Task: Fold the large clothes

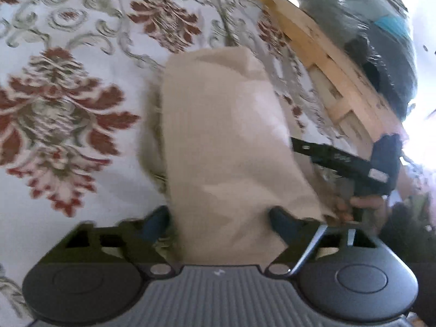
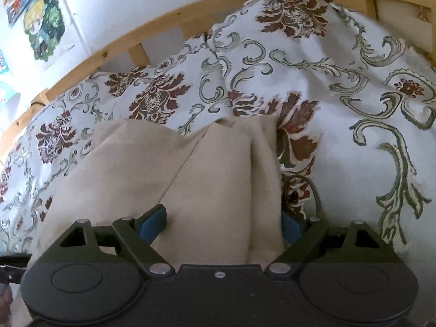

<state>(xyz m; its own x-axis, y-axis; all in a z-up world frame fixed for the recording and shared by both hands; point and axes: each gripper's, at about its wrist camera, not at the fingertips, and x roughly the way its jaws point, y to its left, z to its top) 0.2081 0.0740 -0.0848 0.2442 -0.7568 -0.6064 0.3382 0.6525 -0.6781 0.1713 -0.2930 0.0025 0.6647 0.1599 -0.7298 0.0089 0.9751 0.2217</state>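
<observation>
A beige garment hangs between the fingers of my left gripper, lifted above the floral bedspread. The fingers stand wide apart with the cloth filling the gap, so the grip is unclear. In the right wrist view the same beige garment lies folded in layers on the bedspread and runs between the fingers of my right gripper, which also stand wide apart. The right gripper also shows in the left wrist view, beside the cloth's right edge, held by a hand.
A wooden bed frame runs along the right, with a dark plastic-wrapped bundle behind it. In the right wrist view the wooden headboard curves across the back, with posters on the wall above.
</observation>
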